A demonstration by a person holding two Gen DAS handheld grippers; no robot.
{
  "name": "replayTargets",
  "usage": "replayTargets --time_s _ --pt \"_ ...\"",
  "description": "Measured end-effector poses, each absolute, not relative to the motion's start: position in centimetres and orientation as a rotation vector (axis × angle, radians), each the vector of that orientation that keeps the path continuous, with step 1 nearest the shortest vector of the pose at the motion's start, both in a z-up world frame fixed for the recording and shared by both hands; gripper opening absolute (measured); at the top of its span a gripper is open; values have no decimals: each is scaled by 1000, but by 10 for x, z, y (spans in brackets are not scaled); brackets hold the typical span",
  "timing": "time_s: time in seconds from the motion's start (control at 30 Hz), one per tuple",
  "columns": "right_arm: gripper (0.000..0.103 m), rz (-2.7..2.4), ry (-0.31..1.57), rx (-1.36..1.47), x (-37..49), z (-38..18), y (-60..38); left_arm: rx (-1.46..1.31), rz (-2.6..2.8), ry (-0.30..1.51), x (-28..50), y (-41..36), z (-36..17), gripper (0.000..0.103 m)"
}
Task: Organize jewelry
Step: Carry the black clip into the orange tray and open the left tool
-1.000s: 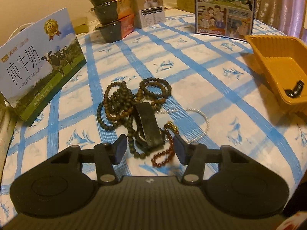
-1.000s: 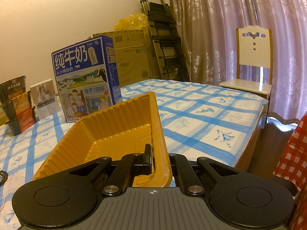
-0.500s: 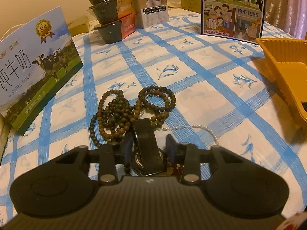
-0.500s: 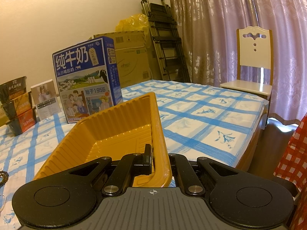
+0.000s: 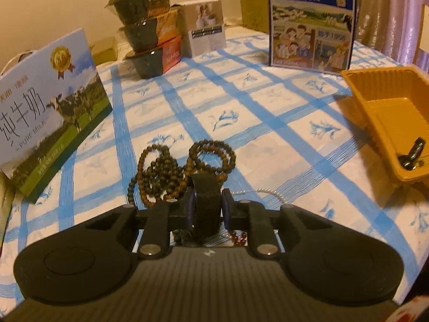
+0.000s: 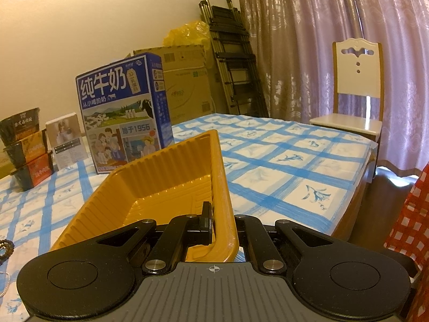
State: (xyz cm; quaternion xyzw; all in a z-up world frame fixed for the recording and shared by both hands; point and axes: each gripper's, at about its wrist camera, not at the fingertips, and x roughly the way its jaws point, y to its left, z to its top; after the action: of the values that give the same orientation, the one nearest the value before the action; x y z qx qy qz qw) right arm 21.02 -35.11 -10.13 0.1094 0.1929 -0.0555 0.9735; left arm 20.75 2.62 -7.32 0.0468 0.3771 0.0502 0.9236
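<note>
Jewelry heaped on the blue-checked tablecloth point(image 5: 268, 145), near the table's front edge. Left gripper point(image 5: 207, 209) angled down over the heap, jaws closing on a black mesh band point(image 5: 206, 201) that stands on edge between the pads; both pads look to be touching its sides. Behind the band, brown bead bracelets point(image 5: 211, 153) and a darker bead strand point(image 5: 161, 171) lie tangled together. A thin pearl chain point(image 5: 270, 191) trails off to the right of the band, and a few red beads point(image 5: 238, 237) show just under the gripper body. Yellow tray point(image 5: 375, 104) sits well to the right of the heap, tilted, with a small dark clip-like object point(image 5: 413, 153) in its low corner; cannot tell what it is. Right gripper point(image 6: 224, 228) is clamped on the tray's near wall point(image 6: 222, 187), one finger point(image 6: 206, 220) inside the tray, the other outside and mostly hidden by the rim. Around the table: a blue milk carton point(image 6: 123, 115) upright behind the tray, a pale milk box point(image 5: 45, 112) leaning at far left, three stacked noodle bowls point(image 5: 150, 35) and a small white box point(image 5: 206, 26) at the back. Off the table, a folded ladder point(image 6: 230, 61), cardboard boxes point(image 6: 187, 80), a white chair point(image 6: 356, 91) and pinkish curtains point(image 6: 321, 26).
</note>
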Motion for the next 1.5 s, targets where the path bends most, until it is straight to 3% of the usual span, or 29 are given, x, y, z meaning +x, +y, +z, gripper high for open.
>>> replayTargets --time_s 0.53,0.8,1.13,1.23,1.33,1.5 --pt "5 -99 379 203 212 -96 -346 61 -174 637 207 -44 -8 18" --pt "5 -84 371 188 212 -92 -343 0 -432 636 232 -137 -16 18" --pt "5 -69 380 205 213 -93 -347 -65 -549 705 247 -190 -42 18" --pt "5 -69 382 208 214 -94 -347 -83 -574 719 251 -194 -45 15" --pt "5 -69 382 207 214 -94 -347 -102 -601 731 255 -199 -50 0" --pt "5 -71 403 237 217 -98 -351 -92 -584 724 257 -201 -50 0"
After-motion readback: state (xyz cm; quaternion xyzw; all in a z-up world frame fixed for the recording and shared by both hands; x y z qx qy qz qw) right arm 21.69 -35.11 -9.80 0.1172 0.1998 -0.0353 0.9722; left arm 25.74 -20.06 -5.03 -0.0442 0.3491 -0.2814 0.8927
